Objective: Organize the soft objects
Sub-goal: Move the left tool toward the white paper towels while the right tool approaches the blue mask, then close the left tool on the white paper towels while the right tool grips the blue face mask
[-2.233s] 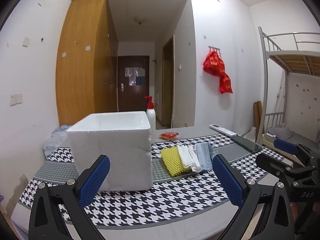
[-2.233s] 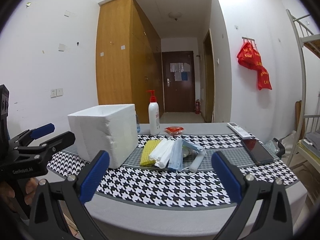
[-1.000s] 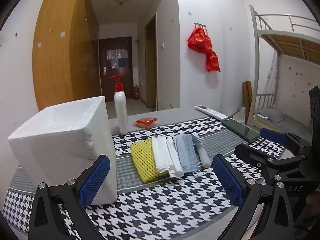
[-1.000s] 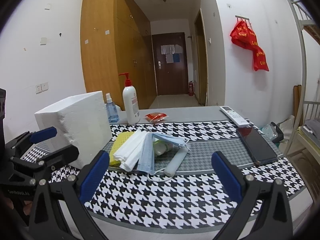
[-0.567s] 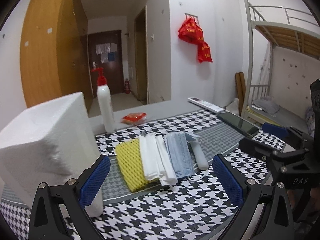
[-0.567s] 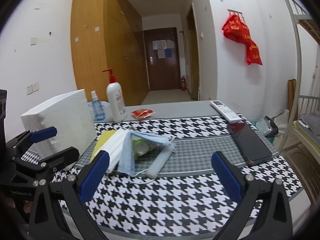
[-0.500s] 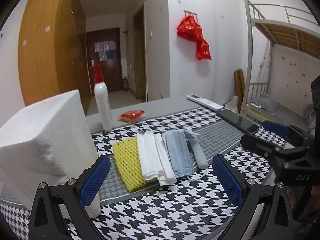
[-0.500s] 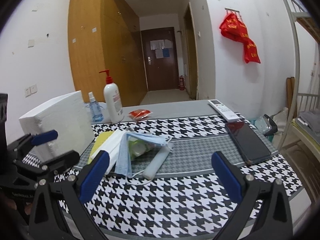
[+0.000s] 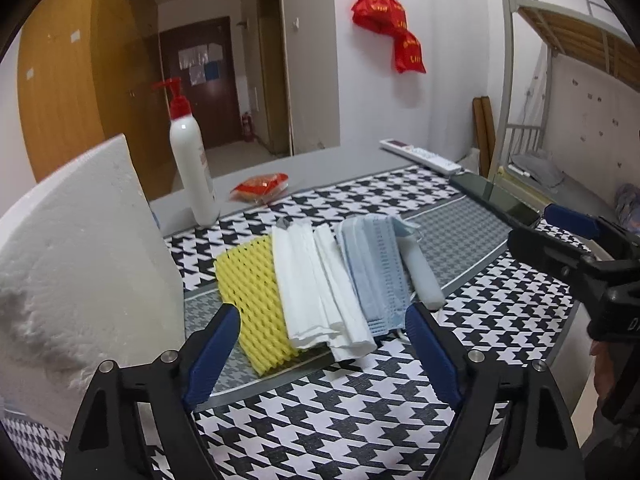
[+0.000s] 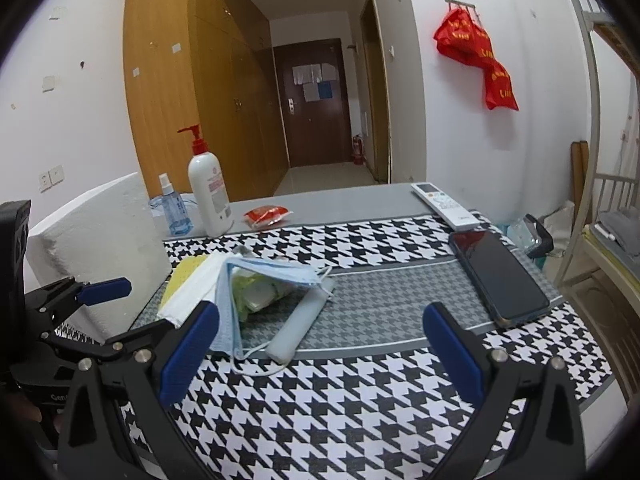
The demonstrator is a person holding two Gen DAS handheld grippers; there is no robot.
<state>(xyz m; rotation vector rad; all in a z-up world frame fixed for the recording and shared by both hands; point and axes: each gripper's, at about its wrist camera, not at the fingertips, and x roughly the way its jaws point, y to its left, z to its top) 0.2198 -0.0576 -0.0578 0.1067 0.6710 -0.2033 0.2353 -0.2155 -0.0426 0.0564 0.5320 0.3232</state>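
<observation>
Both grippers empty, jaws wide apart: left gripper (image 9: 322, 350), right gripper (image 10: 320, 344). Soft stack lay on checked cloth (image 9: 360, 408) just beside foam box (image 9: 76, 272): yellow mesh (image 9: 254, 300), white tissues (image 9: 316, 288), blue mask (image 9: 376, 268), w/ white tube (image 9: 420, 274) touching mask's right edge.

Both wrist views low over table edge, facing the door; shared: blue mask (image 9: 374, 276) centre frame, pump bottle (image 10: 209, 196) behind.

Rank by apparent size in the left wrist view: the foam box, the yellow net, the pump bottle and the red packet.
1. Foam box, by far the largest, though nearness to the camera inflates it.
2. Yellow net.
3. Pump bottle, close to the net, so this order is unsure.
4. Red packet, smallest.
</observation>
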